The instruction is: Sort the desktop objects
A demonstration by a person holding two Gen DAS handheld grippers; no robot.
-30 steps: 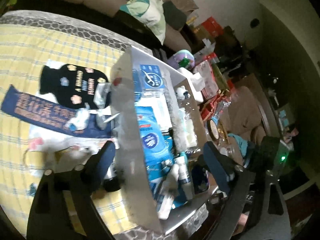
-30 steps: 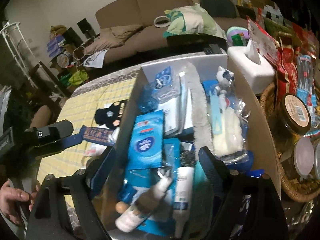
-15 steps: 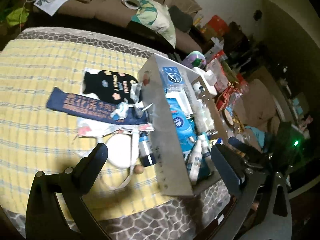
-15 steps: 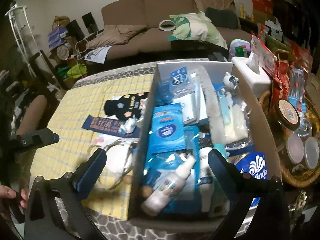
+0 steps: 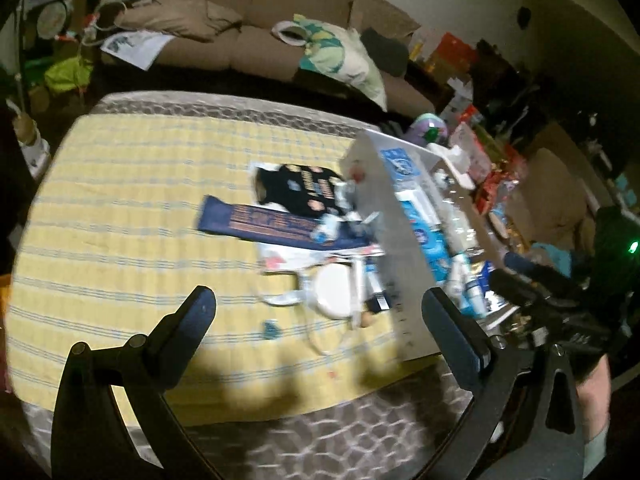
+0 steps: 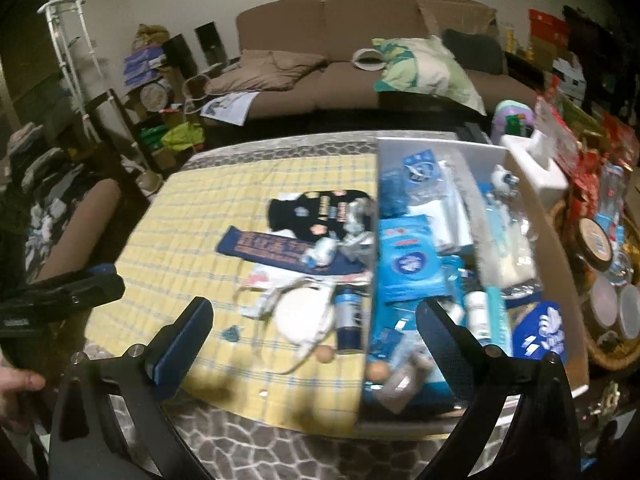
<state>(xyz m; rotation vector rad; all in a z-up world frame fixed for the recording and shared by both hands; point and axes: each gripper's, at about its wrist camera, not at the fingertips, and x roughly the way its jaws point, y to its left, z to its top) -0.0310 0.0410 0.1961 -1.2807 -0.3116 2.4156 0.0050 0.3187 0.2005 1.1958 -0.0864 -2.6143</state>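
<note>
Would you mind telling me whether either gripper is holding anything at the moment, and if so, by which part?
Nothing is held. The left gripper and right gripper both stand open and empty above the table.

Table (image 6: 280, 432): yellow checked cloth (image 6: 192, 216) on top, grey box (image 6: 372, 360), scattered items.

Home living rm: brown sofa (image 6: 360, 44), cluttered table (image 6: 224, 200).

Both views are dim and grainy, with the room beyond sinking into near-black. The brightest patch is the yellow cloth (image 5: 120, 216) ahead of the fingers. Soft shadows fall on it just beyond the left gripper (image 5: 320, 320). Motion blur smears the box (image 6: 460, 264) contents ahead of the right gripper (image 6: 312, 332). Fisheye bending curves the edges, and the corners vignette black.
</note>
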